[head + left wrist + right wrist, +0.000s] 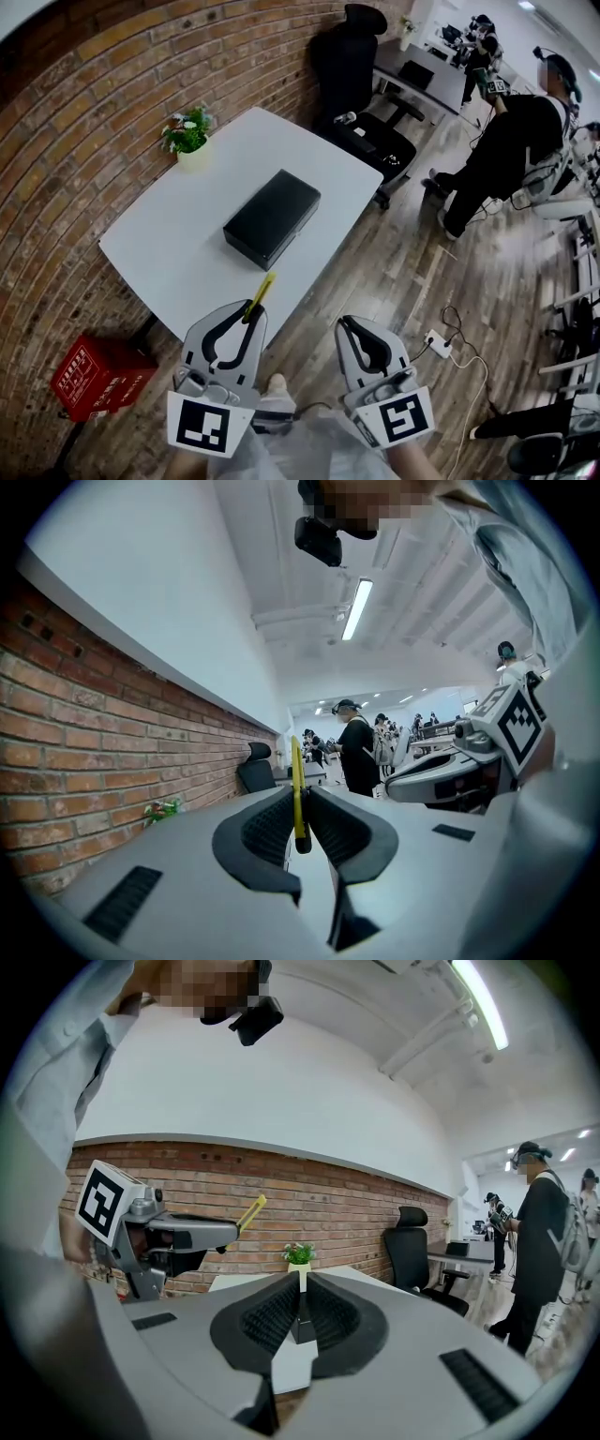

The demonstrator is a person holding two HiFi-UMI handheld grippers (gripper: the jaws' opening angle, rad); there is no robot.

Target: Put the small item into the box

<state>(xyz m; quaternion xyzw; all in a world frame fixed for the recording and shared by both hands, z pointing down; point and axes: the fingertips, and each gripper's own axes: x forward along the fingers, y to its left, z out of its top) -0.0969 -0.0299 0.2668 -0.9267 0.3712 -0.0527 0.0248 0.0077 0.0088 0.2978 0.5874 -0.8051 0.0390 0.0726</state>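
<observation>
A closed black box [273,217] lies in the middle of the white table [187,244]; its end shows beyond my jaws in the right gripper view [302,1317]. My left gripper [250,316] hangs off the table's near edge, shut on a thin yellow pen-like item [260,295] that sticks up past its tips [297,794]. The same yellow item [249,1213] pokes out of the left gripper in the right gripper view. My right gripper [351,327] is held over the floor, to the right of the table, shut with nothing between its jaws.
A small potted plant [188,137] stands at the table's far left corner. A black office chair [361,89] sits beyond the table, a red crate [98,377] on the floor at left. A person [506,150] stands at the right; a power strip [437,343] lies on the wooden floor.
</observation>
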